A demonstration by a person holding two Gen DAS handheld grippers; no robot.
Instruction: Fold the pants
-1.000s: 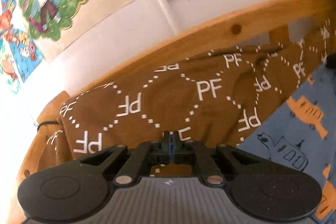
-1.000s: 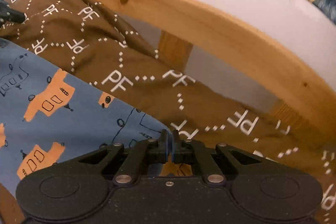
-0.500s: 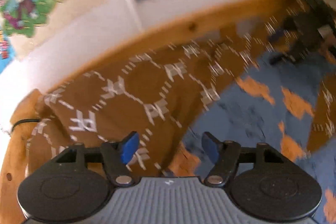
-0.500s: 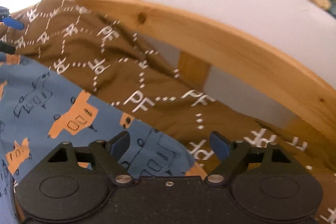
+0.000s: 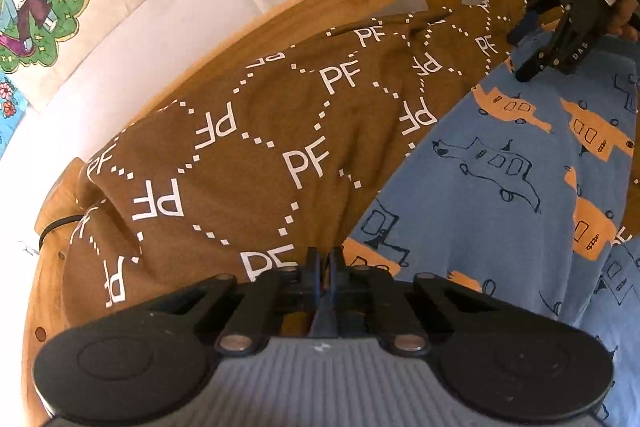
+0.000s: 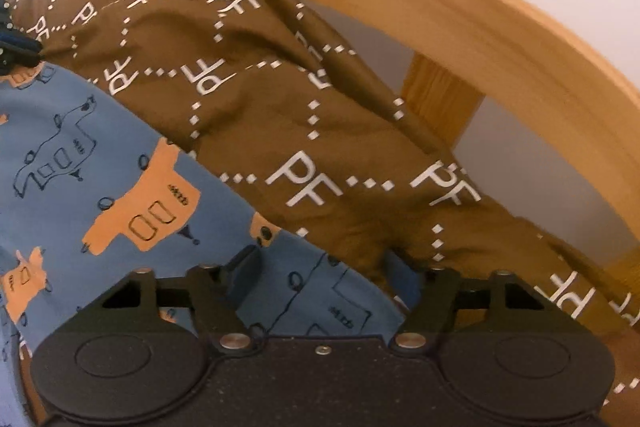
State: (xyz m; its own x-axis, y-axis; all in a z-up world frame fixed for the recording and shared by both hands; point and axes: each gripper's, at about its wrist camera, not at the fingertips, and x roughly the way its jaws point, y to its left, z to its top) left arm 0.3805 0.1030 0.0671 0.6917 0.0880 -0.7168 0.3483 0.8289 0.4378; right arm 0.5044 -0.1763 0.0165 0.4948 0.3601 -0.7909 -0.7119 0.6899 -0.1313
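Currently: left claw pinching pants, right claw spread

Left gripper point(image 5: 325, 263) is clamped on the near edge of the blue truck-print pants point(image 5: 500, 187). Right gripper point(image 6: 324, 267) stands apart-fingered over the pants' far corner. Pants lie on a brown PF-patterned blanket point(image 5: 248, 155), beside the wooden bed rail point(image 6: 460, 11).

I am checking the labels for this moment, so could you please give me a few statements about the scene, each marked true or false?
1. The left gripper is shut on the blue pants. True.
2. The right gripper is shut. False: its fingers stand wide apart over the pants' edge.
3. The pants lie on a brown PF-print cover. True.
4. The pants are plain blue. False: they carry orange and outlined vehicle prints.
5. A wooden bed rail runs behind the cover. True.
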